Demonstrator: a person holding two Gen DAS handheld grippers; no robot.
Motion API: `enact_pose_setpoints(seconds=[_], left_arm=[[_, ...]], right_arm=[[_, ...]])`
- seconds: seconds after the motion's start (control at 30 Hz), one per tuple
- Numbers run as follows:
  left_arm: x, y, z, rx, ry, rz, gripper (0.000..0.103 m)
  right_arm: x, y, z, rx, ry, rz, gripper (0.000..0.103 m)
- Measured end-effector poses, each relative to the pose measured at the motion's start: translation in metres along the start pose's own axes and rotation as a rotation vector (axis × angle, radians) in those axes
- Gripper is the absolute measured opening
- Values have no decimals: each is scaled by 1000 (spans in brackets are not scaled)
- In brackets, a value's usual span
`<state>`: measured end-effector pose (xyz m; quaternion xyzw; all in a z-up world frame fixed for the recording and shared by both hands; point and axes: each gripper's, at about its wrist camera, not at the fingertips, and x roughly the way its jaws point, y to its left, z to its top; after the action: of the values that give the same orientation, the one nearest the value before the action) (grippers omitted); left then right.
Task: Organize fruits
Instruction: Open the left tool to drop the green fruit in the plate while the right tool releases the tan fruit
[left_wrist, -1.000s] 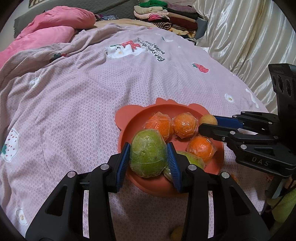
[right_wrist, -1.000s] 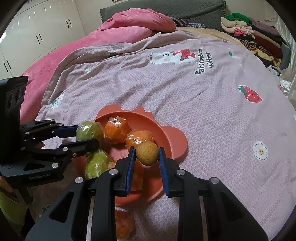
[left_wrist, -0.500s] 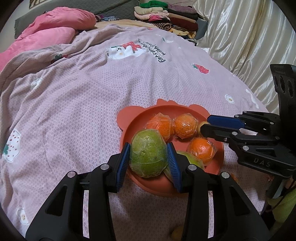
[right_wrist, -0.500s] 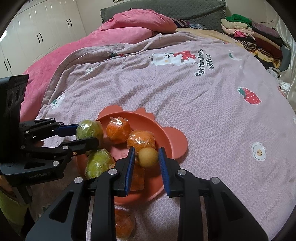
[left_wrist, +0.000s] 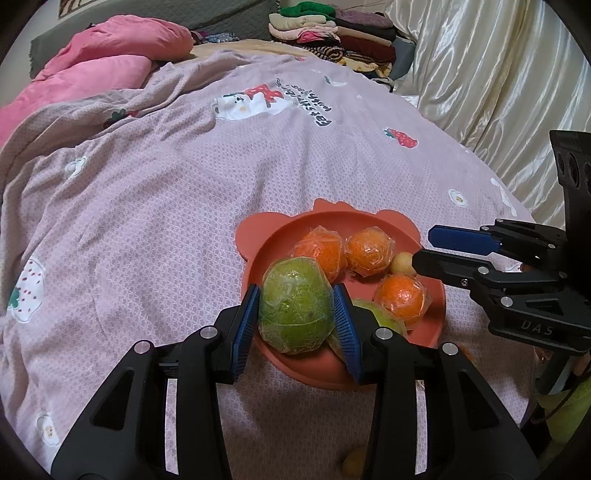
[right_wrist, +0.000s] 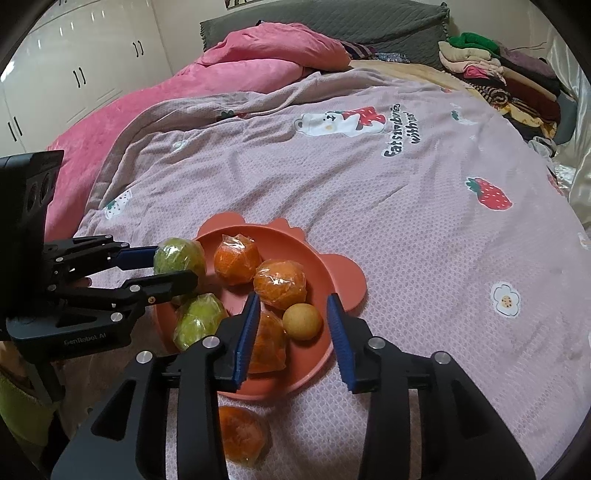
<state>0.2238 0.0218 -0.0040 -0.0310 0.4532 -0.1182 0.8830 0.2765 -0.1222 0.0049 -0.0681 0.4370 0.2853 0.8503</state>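
A wrapped green fruit (left_wrist: 295, 306) is clamped between the pads of the left gripper (left_wrist: 295, 317) just above the near rim of the orange plate (left_wrist: 436, 314). The jaws of the right gripper (right_wrist: 291, 325) are opening, and a small yellow fruit (right_wrist: 302, 320) lies loose between them on the plate, untouched by either pad. 3 wrapped oranges (left_wrist: 400, 297) and 1 more green fruit are crowded on the plate, so a roll-off onto the bedspread (left_wrist: 147, 221) could be caused if the green fruit were released onto that pile.

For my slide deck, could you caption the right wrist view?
Right gripper opening above small yellow fruit lying in the plate.
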Motion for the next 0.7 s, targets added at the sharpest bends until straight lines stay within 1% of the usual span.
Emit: enact_pose_setpoints(seconds=[0.07, 0.1, 0.13, 0.43, 0.7], left_arm=[[-3, -1, 0, 3, -9, 1, 34], [-5, -1, 0, 3, -13, 0, 38], [-6, -1, 0, 5, -17, 3, 39], [-13, 0, 2, 1, -35, 12, 39], [-21, 1, 4, -1, -58, 22, 51]], right_arm=[[-1, -1, 0, 1, -1, -2, 37], [-2, -1, -1, 1, -1, -3, 38], [-3, -1, -1, 1, -2, -3, 38], [-10, 1, -1, -1, -12, -10, 43], [-16, 1, -4, 2, -22, -17, 50]])
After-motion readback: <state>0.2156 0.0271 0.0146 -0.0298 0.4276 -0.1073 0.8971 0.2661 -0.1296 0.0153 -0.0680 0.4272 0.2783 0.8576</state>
